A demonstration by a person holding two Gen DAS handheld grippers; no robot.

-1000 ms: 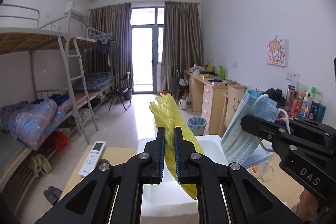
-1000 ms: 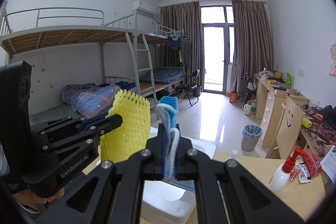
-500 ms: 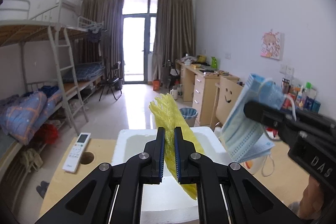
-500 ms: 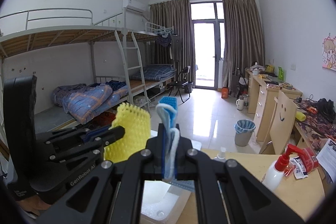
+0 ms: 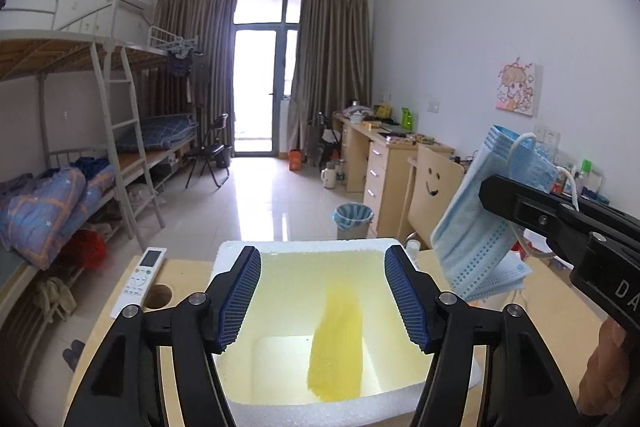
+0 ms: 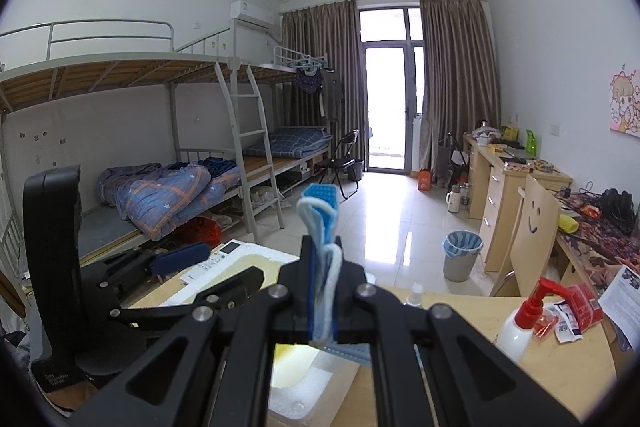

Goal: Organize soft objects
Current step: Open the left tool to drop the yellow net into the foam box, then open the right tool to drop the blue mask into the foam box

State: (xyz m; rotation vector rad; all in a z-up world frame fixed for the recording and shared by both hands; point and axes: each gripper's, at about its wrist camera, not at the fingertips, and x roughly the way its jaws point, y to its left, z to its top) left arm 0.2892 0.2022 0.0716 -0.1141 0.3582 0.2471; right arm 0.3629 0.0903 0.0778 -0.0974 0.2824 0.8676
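Observation:
My left gripper (image 5: 322,267) hangs over a white foam box (image 5: 304,245), its jaws opening and nothing pressed between them. Below them a yellow foam net sleeve (image 5: 338,343) shows blurred inside the box, free of the pads. My right gripper (image 6: 322,247) is shut on a blue face mask (image 6: 320,211) with white ear loops. In the left wrist view that mask (image 5: 476,227) hangs from the right gripper (image 5: 490,189) over the box's right rim. The right wrist view shows the left gripper (image 6: 208,273) spread wide above the box (image 6: 256,255).
The box stands on a wooden table (image 5: 180,271) beside a white remote control (image 5: 140,281) and a round cable hole (image 5: 157,297). A red-topped pump bottle (image 6: 520,323), packets and papers lie on the right. A smiley-face chair (image 5: 432,183) stands beyond the table.
The left gripper's jaws have sprung apart and let go of the yellow net sleeve, which has dropped into the foam box. The right gripper still holds the mask.

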